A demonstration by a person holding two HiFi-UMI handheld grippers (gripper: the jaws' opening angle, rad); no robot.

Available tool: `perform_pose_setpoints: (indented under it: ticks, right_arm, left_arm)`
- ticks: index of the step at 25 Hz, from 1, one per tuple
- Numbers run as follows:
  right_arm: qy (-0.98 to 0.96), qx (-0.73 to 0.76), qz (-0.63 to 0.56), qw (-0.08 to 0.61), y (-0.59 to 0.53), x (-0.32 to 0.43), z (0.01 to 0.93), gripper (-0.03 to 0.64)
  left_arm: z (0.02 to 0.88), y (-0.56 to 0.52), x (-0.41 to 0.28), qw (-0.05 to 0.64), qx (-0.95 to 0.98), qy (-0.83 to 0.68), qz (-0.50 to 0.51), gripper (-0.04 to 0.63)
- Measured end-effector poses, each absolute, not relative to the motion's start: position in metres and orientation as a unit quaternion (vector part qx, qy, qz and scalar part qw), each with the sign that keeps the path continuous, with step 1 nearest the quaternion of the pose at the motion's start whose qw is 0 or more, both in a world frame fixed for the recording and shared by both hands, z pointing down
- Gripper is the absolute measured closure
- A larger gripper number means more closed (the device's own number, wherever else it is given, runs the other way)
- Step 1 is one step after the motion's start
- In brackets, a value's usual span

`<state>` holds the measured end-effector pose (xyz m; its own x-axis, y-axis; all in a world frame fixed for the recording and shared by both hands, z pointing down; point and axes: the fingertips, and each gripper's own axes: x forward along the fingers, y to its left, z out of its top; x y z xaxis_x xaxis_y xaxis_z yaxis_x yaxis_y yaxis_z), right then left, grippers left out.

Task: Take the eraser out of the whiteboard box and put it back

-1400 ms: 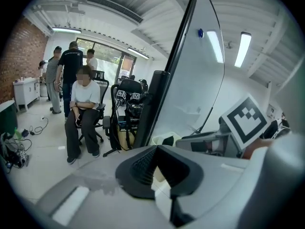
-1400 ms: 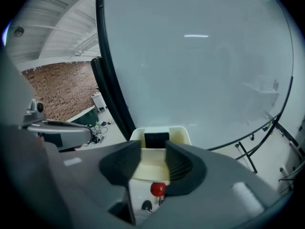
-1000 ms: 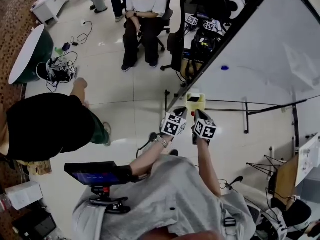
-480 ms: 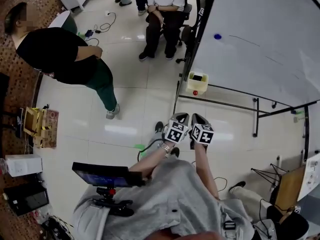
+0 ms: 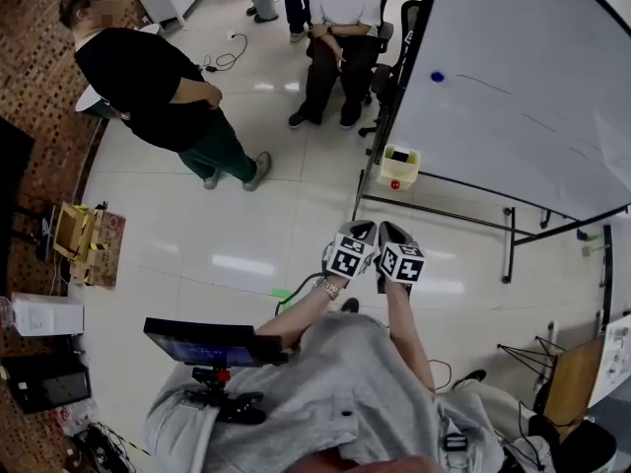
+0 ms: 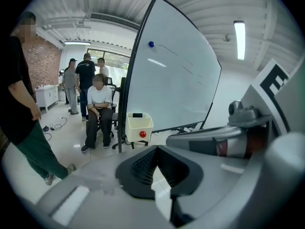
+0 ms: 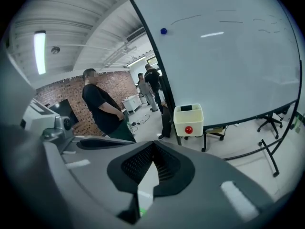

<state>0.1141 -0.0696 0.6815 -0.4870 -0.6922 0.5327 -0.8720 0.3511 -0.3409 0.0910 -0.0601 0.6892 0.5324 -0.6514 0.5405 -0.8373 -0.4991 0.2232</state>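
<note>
Facing box, well apart | eraser inside, untouched; every step left | left gripper, right gripper: jaws closed, empty

Bright overhead light, fisheye-warped edges

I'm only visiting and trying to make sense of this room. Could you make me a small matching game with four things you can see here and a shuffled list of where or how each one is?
Things:
1. whiteboard box
2. blue dot
3. person in the white top
4. left gripper

Descriptions:
A. jaws together, nothing between them
B. seated, off past the edge of the whiteboard
C. cream, with a red spot on its front, at the board's lower corner
D. high on the board's face

Pairs: 1-C, 2-D, 3-B, 4-A
</note>
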Motion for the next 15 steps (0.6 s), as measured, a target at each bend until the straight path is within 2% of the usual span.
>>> perform_pose_setpoints:
  ticks: [7, 15]
  right_arm:
    - [-0.82, 0.464, 0.289, 0.169, -0.062, 0.078, 0.676, 0.615]
    - [-0.819, 0.466, 0.288, 0.17, -0.066, 0.072, 0.673, 0.615]
  left_arm:
    - [0.678, -0.062, 0.058, 0.234, 0.838, -0.458, 0.182, 0.589]
    - [0.678, -0.063, 0.054, 0.234, 0.842, -0.451, 0.18, 0.589]
